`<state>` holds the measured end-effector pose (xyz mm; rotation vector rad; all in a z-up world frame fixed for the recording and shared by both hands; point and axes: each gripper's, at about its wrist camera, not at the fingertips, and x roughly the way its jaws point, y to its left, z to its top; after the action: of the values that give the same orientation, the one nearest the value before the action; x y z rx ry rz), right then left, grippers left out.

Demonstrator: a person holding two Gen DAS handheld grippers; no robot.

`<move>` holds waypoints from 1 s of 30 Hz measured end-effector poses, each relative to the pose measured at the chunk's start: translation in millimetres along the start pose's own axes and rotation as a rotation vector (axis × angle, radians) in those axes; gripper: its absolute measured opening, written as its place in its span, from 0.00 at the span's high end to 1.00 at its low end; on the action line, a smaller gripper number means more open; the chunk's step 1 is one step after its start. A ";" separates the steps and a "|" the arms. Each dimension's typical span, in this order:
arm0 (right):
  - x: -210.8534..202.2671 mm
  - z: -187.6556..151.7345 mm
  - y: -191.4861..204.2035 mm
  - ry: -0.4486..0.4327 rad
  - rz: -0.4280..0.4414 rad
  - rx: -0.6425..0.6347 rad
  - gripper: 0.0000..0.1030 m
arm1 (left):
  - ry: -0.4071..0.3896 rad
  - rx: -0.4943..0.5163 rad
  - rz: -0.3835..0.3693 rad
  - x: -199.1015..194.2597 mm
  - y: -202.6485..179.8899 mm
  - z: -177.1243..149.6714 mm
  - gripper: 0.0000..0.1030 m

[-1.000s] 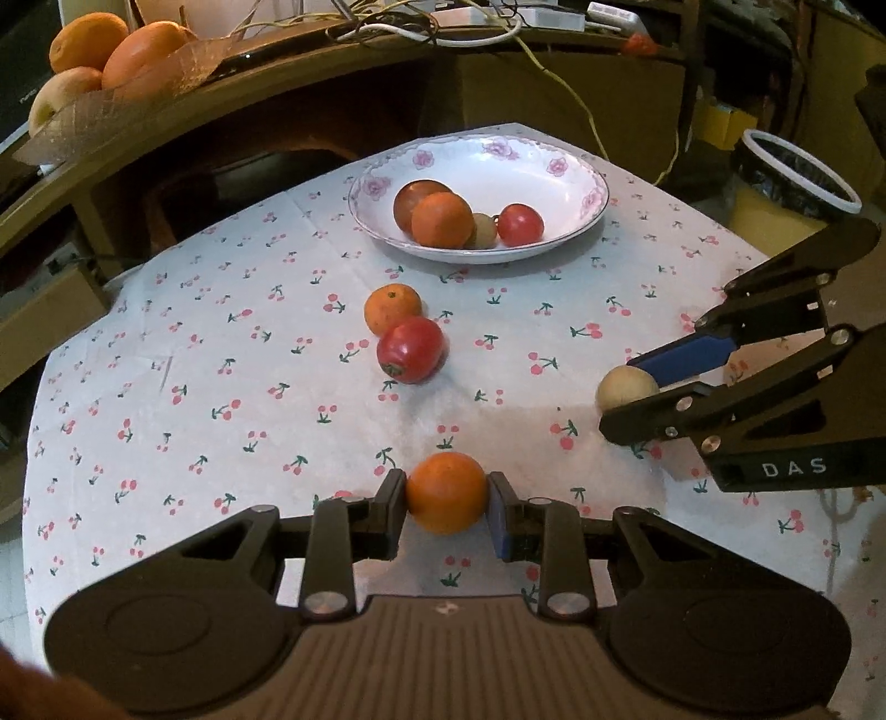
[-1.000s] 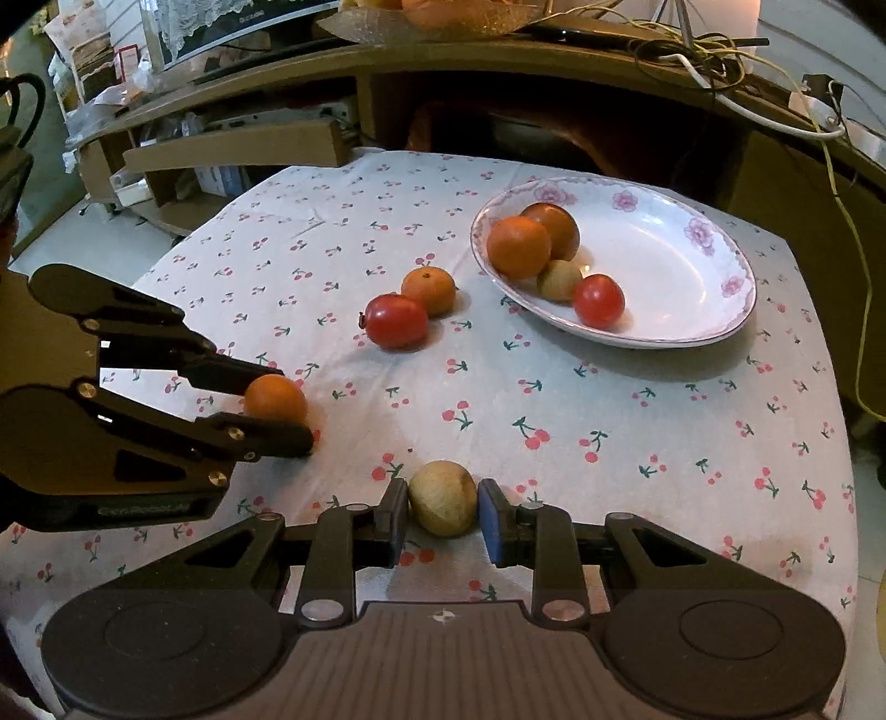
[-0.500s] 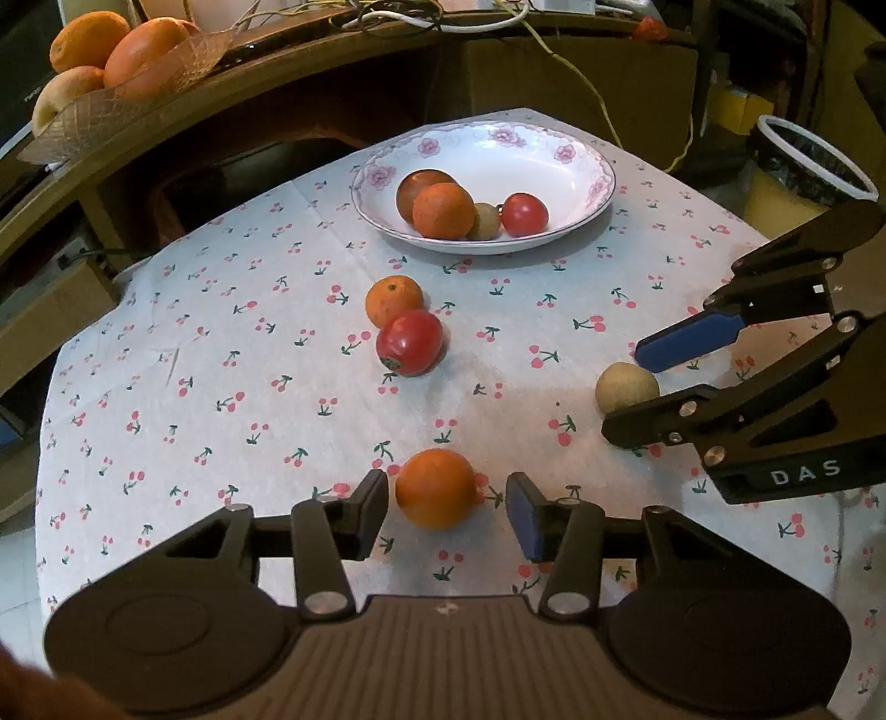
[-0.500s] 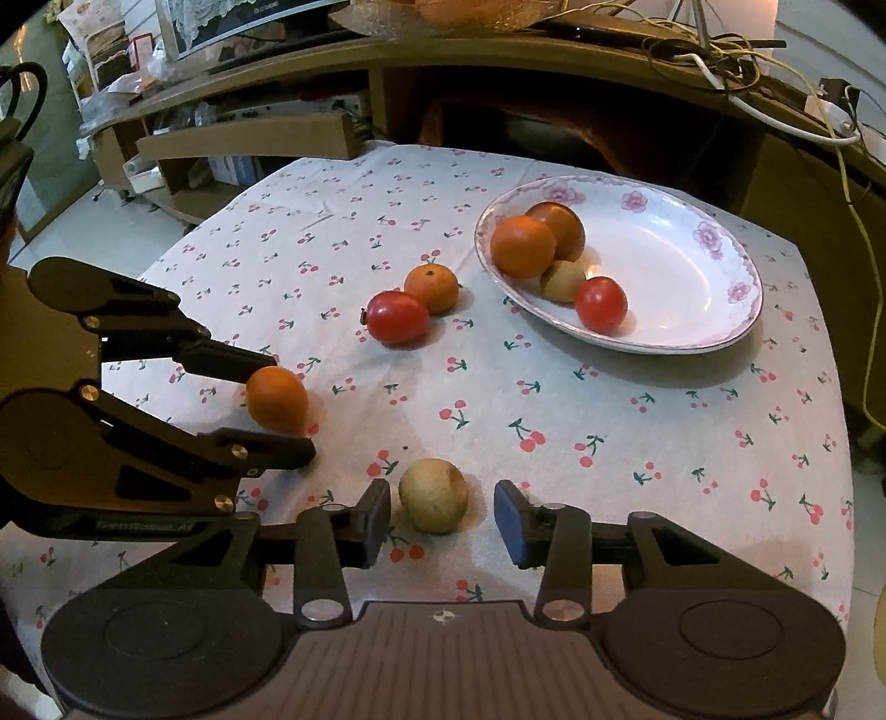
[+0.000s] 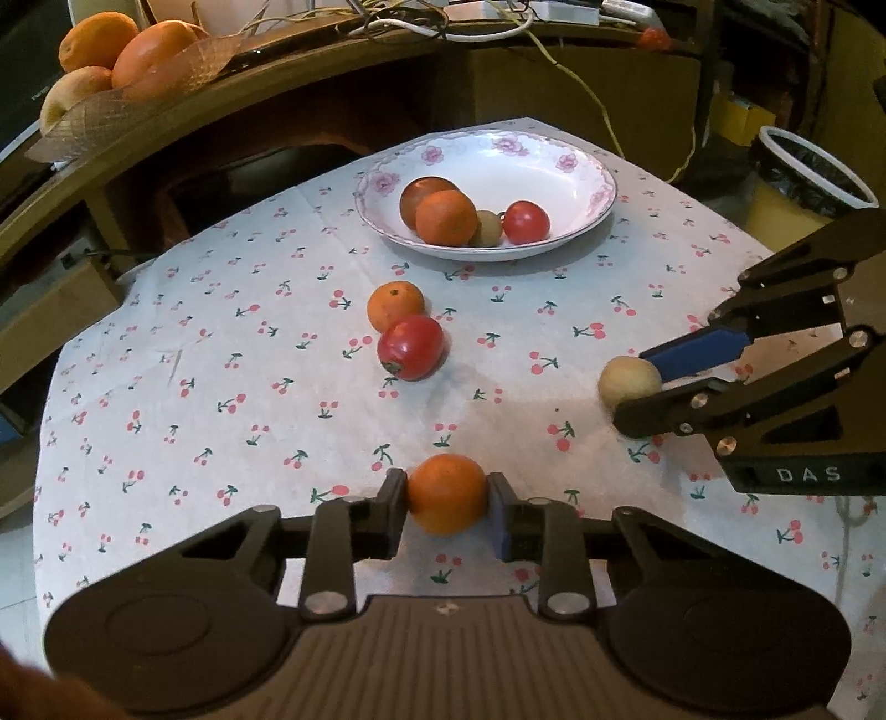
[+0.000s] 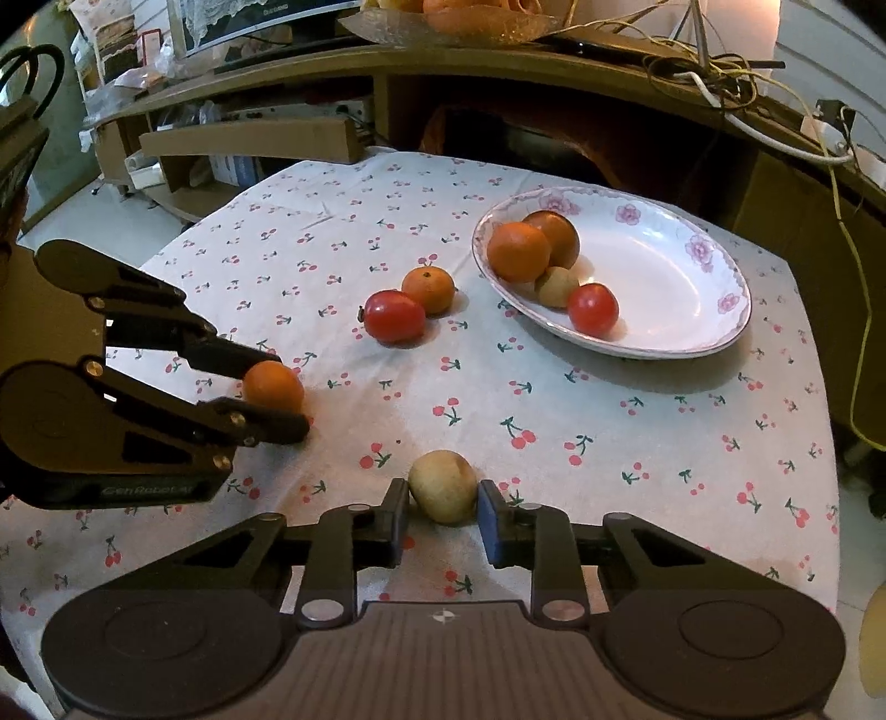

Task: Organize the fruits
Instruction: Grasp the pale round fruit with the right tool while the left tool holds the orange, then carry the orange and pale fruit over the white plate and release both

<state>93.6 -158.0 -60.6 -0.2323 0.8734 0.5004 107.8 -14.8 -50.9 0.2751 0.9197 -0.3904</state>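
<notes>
My left gripper point(image 5: 447, 515) is shut on an orange point(image 5: 447, 493) low over the cherry-print tablecloth. My right gripper point(image 6: 443, 518) is shut on a small tan fruit point(image 6: 443, 486). Each gripper shows in the other's view: the left gripper point(image 6: 277, 393) holds the orange point(image 6: 273, 386), the right gripper point(image 5: 637, 387) holds the tan fruit point(image 5: 629, 381). A small orange point(image 5: 395, 304) and a red tomato point(image 5: 411, 347) touch each other mid-table. A floral white plate point(image 5: 554, 166) behind them holds several fruits.
A mesh bowl of large oranges point(image 5: 127, 55) sits on the wooden shelf at back left. Cables point(image 5: 443, 22) lie along the shelf. A bin with a black liner point(image 5: 808, 177) stands off the table's right side.
Both grippers opened half a second ago with the fruits on the cloth, and have now shut on them again: left on the orange, right on the tan fruit.
</notes>
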 end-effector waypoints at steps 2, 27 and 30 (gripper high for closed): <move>-2.9 2.9 0.4 -0.011 0.004 0.006 0.74 | -0.010 0.002 -0.002 -2.5 -0.6 2.3 0.65; -17.2 44.8 -47.7 -0.144 -0.121 0.142 0.75 | -0.152 -0.019 0.018 10.4 -6.8 88.1 0.65; -14.5 47.5 -52.5 -0.148 -0.132 0.155 0.75 | -0.152 -0.018 0.009 18.1 -9.0 94.0 0.65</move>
<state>144.5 -189.2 -20.0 -0.1086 0.7428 0.3204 180.8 -63.5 -11.8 0.2298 0.7722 -0.3886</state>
